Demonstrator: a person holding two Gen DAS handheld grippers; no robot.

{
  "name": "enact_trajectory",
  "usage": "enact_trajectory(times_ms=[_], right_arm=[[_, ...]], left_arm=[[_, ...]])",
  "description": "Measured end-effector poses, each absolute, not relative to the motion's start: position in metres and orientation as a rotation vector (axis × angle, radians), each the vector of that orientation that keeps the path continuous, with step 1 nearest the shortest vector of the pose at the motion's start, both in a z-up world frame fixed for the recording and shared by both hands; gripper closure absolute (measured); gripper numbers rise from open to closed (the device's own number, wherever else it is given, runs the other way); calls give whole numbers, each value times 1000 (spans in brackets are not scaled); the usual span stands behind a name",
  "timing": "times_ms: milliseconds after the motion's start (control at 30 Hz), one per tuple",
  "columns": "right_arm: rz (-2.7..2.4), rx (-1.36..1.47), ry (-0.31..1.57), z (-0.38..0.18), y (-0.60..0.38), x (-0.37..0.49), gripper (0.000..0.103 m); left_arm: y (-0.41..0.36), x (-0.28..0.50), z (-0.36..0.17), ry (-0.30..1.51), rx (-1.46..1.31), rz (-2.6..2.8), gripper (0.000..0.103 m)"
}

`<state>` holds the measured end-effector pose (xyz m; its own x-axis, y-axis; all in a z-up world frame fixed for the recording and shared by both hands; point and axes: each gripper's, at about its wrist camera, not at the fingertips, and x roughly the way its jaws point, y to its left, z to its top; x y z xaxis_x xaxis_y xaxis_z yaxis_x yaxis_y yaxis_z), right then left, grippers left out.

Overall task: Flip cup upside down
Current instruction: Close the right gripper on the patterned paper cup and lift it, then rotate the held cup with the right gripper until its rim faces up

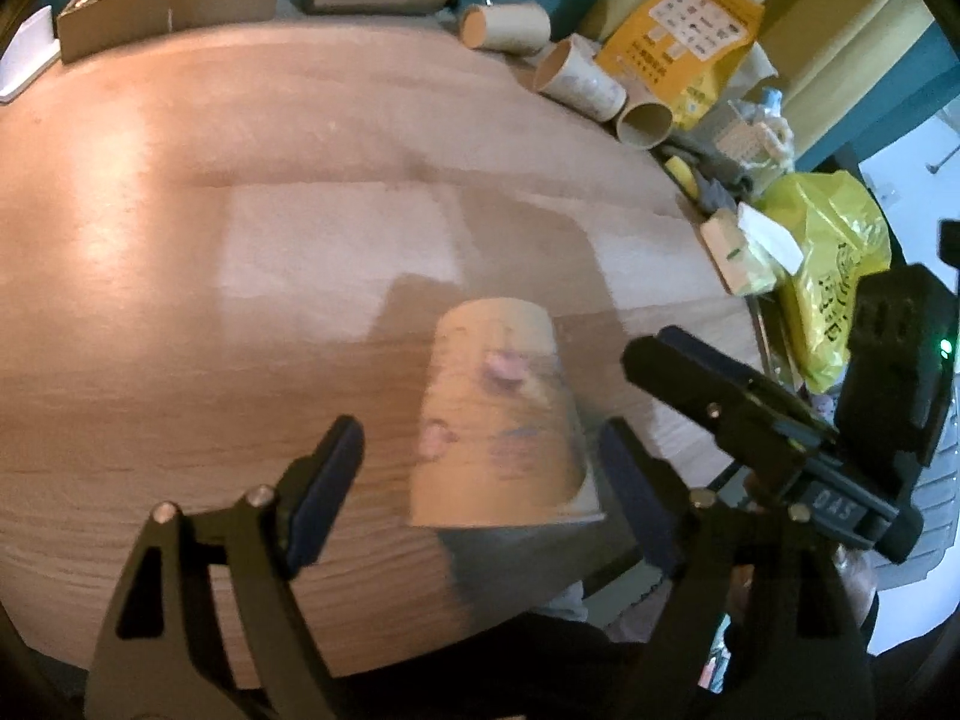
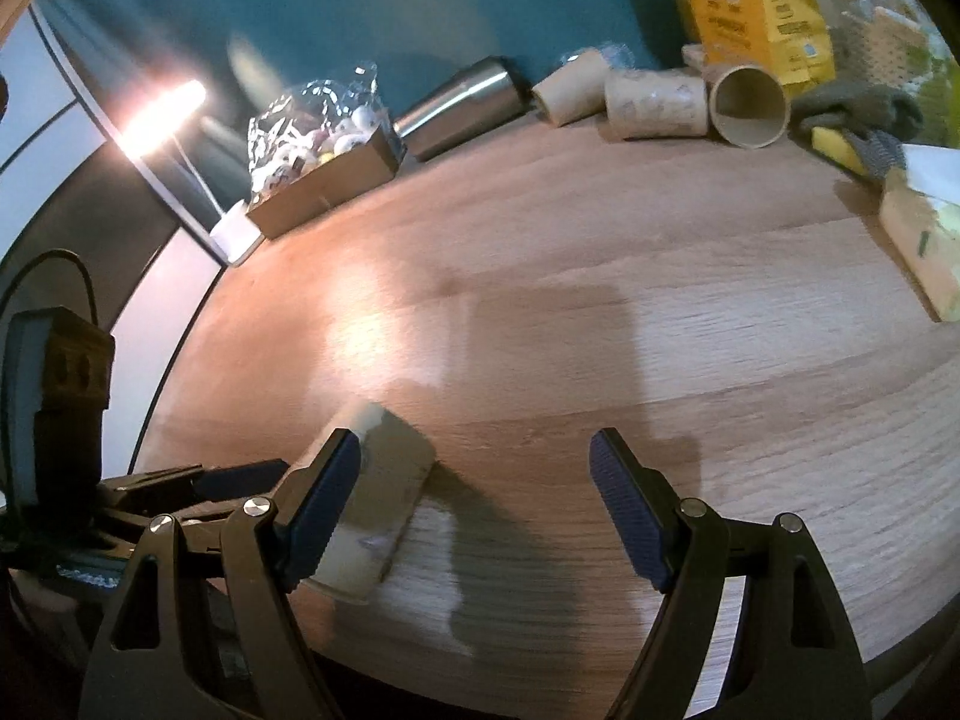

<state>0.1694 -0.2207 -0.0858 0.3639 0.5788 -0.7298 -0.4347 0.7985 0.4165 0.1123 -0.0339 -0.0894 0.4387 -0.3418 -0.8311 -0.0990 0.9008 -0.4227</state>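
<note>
the paper cup (image 1: 501, 414) is standing upside down on the wooden table (image 1: 180, 240), its narrow closed base pointing up and its wide rim sitting flat on the wood close to the near edge. it is tan, with blurred pink and grey printing showing down its side, and motion blur is smearing the finer detail. in the left wrist view the cup is sitting between the two fingers of the left gripper (image 1: 480, 498), with a clear gap showing on the left side and a thinner one on the right, so the jaws are spread wide and neither pad is pressing on it. the right gripper (image 1: 678, 372) is reaching in from the right in that view, its black body lying just beside the cup, apart from it. in the right wrist view the right gripper (image 2: 474, 504) is also standing wide, with only bare wood between its fingers; the cup (image 2: 372, 510) is lying off to the left, partly hidden behind the left finger, and the left gripper's body (image 2: 180, 486) is showing dark beyond it. along the far edge of the table a steel flask (image 2: 462, 105) is lying on its side next to several other paper cups (image 2: 654, 102), a cardboard tray (image 2: 324, 192) of wrapped sweets and a yellow bag (image 2: 756, 6).
</note>
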Motion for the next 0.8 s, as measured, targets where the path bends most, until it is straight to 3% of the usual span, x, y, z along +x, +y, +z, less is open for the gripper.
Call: enact_trajectory(times_ms=[333, 467, 800], right_arm=[[729, 75, 1209, -93, -169, 196, 22], [692, 3, 1316, -106, -154, 206, 42], [661, -142, 1264, -90, -126, 199, 44]], left_arm=[[2, 82, -75, 1014, -434, -131, 21], [21, 76, -82, 1001, -457, -127, 21], [49, 71, -92, 981, -483, -159, 21]])
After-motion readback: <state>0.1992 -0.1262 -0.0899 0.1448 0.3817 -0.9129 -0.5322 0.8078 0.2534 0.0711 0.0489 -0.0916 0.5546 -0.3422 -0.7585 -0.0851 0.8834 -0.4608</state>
